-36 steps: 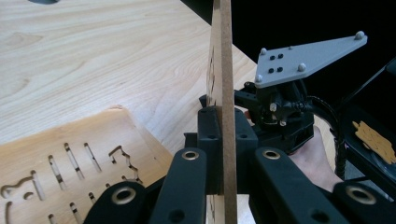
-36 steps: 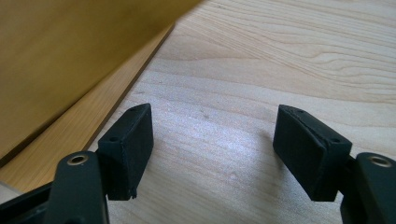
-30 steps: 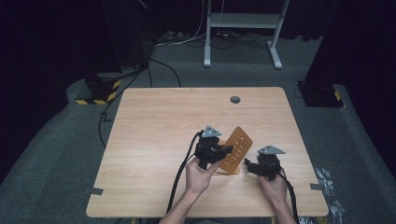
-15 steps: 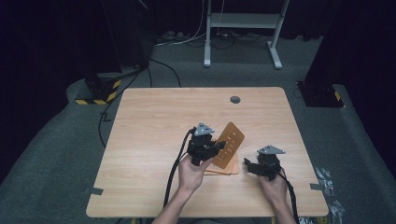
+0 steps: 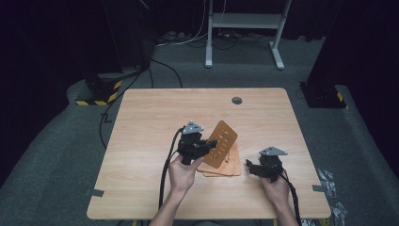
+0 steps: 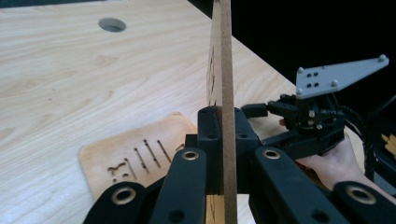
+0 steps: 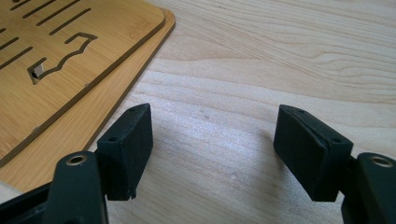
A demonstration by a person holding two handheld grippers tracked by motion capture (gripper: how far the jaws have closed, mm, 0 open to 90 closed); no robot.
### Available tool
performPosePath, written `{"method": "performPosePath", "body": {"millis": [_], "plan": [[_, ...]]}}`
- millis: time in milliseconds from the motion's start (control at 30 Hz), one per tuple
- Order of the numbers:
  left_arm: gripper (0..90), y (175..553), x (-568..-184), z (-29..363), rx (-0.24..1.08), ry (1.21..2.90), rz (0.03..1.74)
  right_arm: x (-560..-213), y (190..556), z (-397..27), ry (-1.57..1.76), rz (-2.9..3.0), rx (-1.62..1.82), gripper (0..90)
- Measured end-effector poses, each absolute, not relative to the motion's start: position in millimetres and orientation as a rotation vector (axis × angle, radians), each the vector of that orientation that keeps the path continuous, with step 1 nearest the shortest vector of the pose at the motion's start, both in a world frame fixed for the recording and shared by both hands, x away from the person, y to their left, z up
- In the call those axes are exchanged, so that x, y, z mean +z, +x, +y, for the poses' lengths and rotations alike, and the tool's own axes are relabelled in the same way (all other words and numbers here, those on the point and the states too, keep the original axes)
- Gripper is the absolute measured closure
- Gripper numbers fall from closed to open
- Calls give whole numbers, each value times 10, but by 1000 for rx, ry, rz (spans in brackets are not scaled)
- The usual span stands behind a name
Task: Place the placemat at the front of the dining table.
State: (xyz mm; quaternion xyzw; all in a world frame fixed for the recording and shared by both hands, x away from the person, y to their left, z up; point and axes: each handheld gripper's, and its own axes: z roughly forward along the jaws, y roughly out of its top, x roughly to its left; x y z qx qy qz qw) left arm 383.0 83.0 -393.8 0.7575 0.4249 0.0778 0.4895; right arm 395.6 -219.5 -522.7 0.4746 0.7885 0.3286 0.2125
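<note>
Your left gripper (image 6: pixel 223 140) has its fingers (image 6: pixel 212 135) clamped on the lower edge of a thin wooden board (image 5: pixel 220 143), which stands on edge between them and rises tilted, clear of the table (image 5: pixel 150 122). Just beneath and beyond those fingers lie more slotted boards (image 5: pixel 225 167), stacked flat on the table. Your right gripper (image 7: pixel 212 140) sits well apart to the side, its fingers (image 7: pixel 133 140) spread wide with nothing but bare table between them; the corner of the flat stack lies just outside one finger. Farther out from the left fingers, a round hole (image 5: pixel 236 100) marks the table's far side.
</note>
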Motion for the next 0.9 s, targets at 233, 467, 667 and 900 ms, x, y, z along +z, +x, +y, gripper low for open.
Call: {"method": "performPosePath", "body": {"millis": [233,467,667,900], "plan": [[861,3857,-3903,1054,253,1788,1111,-5228,3956,-2196,1315,2190,913,282],[862,3831,-3863,1259,326,1777,1137,-5227,3955,-2194,1318,2191,913,282],[862,3823,-3847,1376,360,1738,1116,-5228,3956,-2195,1315,2190,913,282],[862,3868,-3828,1475,399,1722,1162,-5227,3968,-2187,1315,2198,915,262]]}}
